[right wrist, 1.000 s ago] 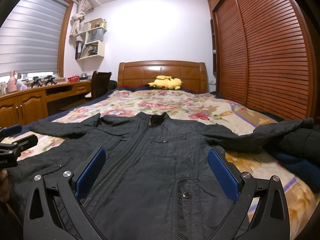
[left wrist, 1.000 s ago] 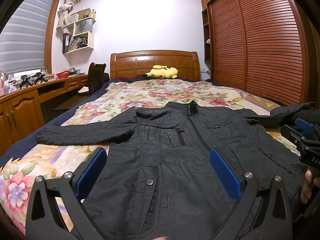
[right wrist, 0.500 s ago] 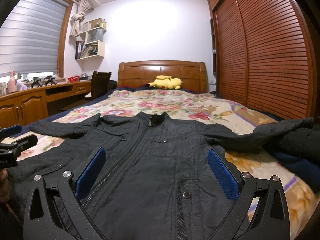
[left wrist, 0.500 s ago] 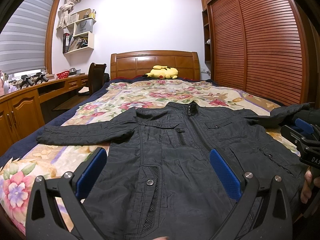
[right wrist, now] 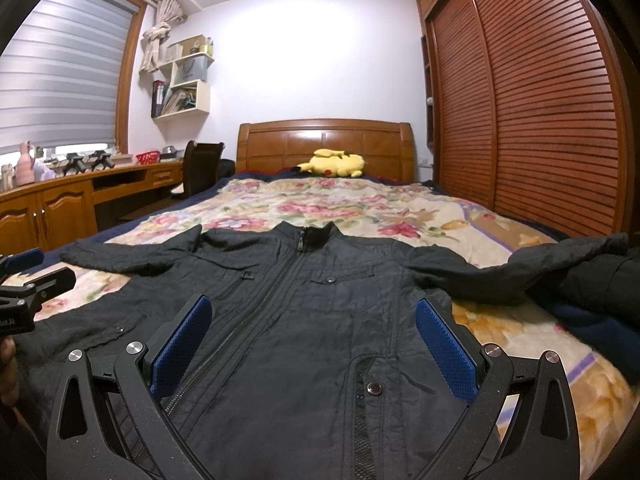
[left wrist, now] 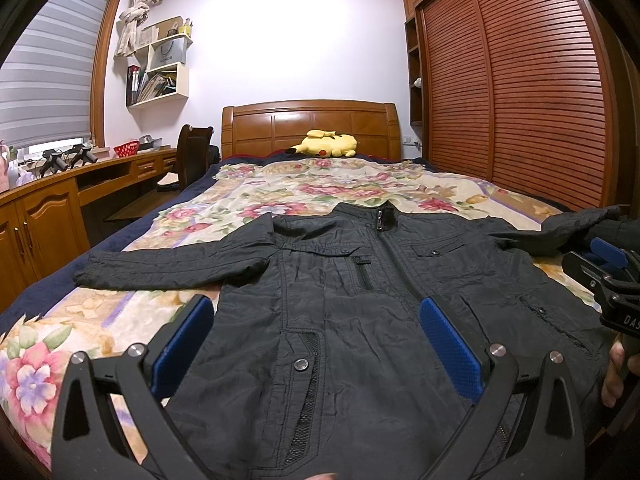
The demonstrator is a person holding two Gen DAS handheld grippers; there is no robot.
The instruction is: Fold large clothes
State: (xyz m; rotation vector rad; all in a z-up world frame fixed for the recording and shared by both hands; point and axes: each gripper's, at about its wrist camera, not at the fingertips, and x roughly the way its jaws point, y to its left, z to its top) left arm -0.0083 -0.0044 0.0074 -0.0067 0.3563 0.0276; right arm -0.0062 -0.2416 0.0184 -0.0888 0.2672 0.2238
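Both of my hand-held grippers hang low over the foot of the bed, each with its blue-padded fingers spread wide and nothing between them: the left gripper and the right gripper. Around me the room is closed on the right by a tall louvred reddish-wood wardrobe, and on the left by a long wooden desk with cupboard doors under a window with a grey blind. A wide bed with a floral cream-and-pink cover fills the middle, ending at a panelled wooden headboard. A black zip-front jacket lies flat, front up and zipped, across the near half of that cover, collar toward the headboard and both sleeves spread outward. My left gripper points along the jacket's left half, above the lower pocket; my right gripper points along its right half. In the left view my right hand shows at the frame edge, wrapped on its handle. A dark bundle of other clothes lies under the right sleeve's end. A small yellow plush toy rests by the headboard.
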